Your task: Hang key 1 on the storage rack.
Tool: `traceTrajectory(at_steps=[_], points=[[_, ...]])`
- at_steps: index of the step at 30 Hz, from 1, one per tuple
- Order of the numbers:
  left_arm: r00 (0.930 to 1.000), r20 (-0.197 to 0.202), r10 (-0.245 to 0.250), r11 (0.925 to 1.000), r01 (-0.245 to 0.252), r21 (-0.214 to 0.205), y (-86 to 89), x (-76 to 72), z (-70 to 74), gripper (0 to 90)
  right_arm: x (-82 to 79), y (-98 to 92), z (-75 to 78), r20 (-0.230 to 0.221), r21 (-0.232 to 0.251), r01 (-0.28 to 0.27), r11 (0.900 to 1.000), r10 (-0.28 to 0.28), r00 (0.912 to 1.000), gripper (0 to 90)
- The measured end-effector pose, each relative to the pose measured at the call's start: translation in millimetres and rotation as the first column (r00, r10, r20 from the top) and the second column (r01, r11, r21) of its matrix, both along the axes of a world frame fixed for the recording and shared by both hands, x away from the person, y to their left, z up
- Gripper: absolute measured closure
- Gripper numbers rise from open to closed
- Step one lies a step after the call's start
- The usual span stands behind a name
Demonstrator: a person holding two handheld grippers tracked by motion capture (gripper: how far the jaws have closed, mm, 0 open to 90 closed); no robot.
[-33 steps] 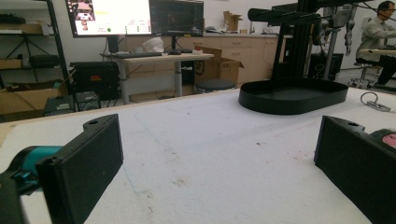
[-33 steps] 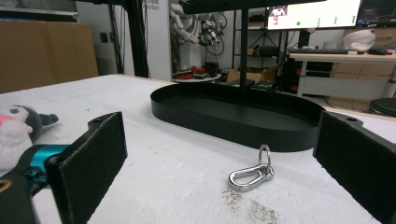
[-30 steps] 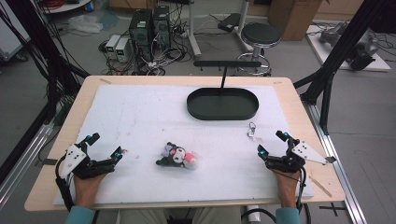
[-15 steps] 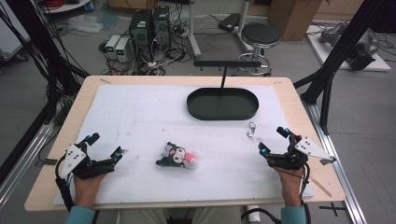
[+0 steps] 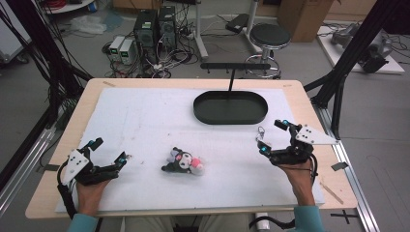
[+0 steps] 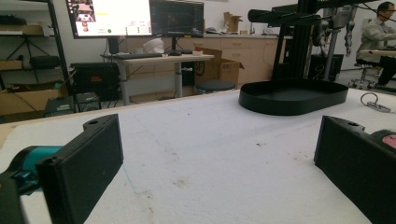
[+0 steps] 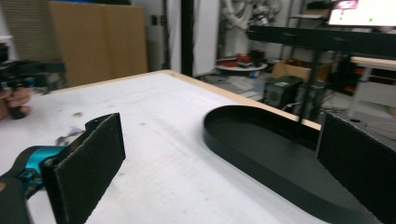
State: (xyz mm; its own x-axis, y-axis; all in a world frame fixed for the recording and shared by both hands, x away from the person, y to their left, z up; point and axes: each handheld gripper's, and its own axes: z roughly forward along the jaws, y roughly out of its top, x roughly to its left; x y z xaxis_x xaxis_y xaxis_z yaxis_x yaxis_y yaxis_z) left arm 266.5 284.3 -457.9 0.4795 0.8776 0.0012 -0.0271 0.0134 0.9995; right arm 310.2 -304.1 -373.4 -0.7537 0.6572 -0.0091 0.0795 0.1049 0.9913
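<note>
On the white mat, our right gripper [image 5: 271,137] and left gripper [image 5: 110,151] both have jaws wide apart and hold nothing, the little plush toy [image 5: 184,163] lies between them, and we might knock it away if we grab too fast.

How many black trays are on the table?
1. The black oval tray lies at the far middle of the white mat, beyond the plush toy. None seems hidden.
</note>
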Motion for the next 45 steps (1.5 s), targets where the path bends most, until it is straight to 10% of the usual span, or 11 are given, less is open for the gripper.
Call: traceTrajectory(at_steps=[16,25,45], points=[[1.0,0.0,0.001,1.0,-0.001,-0.003,0.1,0.0,-0.1,1.7,13.3,56.3,23.9,-0.14,-0.144,-0.217,0.9655,0.197,0.9704,0.7],[1.0,0.0,0.0,1.0,0.0,-0.003,0.1,0.0,-0.1,1.7,23.8,96.9,26.6,-0.233,-0.28,-0.323,0.9042,0.262,0.9365,0.7],[1.0,-0.001,0.0,1.0,0.0,-0.003,0.1,0.0,0.0,1.7,36.9,155.0,12.5,-0.362,-0.41,-0.488,0.7706,0.353,0.8625,0.7]])
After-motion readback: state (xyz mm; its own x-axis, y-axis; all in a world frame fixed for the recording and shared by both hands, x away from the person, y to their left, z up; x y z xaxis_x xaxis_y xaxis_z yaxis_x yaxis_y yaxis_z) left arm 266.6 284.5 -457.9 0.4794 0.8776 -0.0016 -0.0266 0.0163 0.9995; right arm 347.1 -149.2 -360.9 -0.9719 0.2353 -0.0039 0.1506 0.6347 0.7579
